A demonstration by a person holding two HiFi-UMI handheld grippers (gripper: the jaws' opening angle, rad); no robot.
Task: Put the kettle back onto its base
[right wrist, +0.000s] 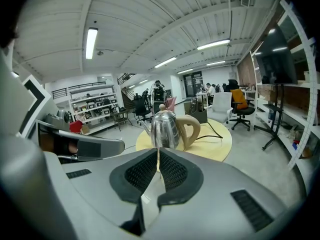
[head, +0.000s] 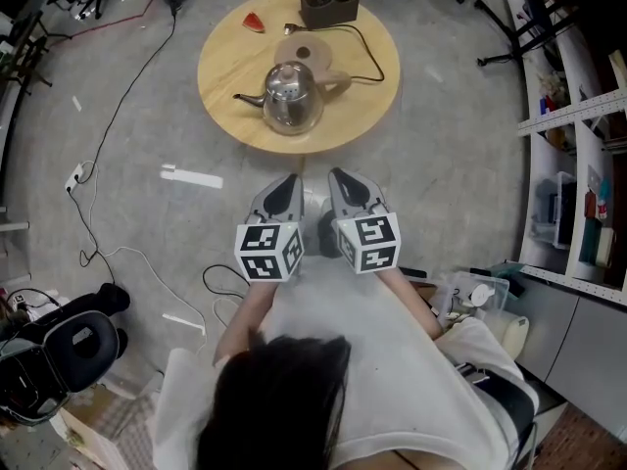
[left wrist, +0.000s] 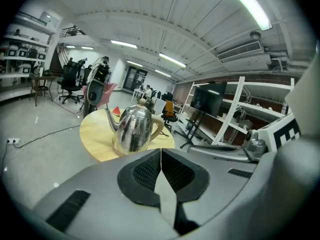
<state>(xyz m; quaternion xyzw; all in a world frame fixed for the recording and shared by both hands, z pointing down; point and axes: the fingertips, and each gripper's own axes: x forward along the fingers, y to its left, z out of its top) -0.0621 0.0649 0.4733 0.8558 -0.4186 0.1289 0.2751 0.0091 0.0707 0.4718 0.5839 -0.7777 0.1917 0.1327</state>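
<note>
Grey and held side by side before the person, the left gripper (head: 286, 182) and the right gripper (head: 340, 176) both have their jaws pressed together on nothing. Beyond them the steel kettle (head: 291, 96) stands on the round wooden table (head: 225, 62), just in front of its tan base (head: 304, 51). A brown box (head: 328, 6) sits at the table's far rim.

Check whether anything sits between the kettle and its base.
Nothing visible does. The base lies bare just beyond the kettle on the table. The red wedge and box stand farther back, clear of that path.
</note>
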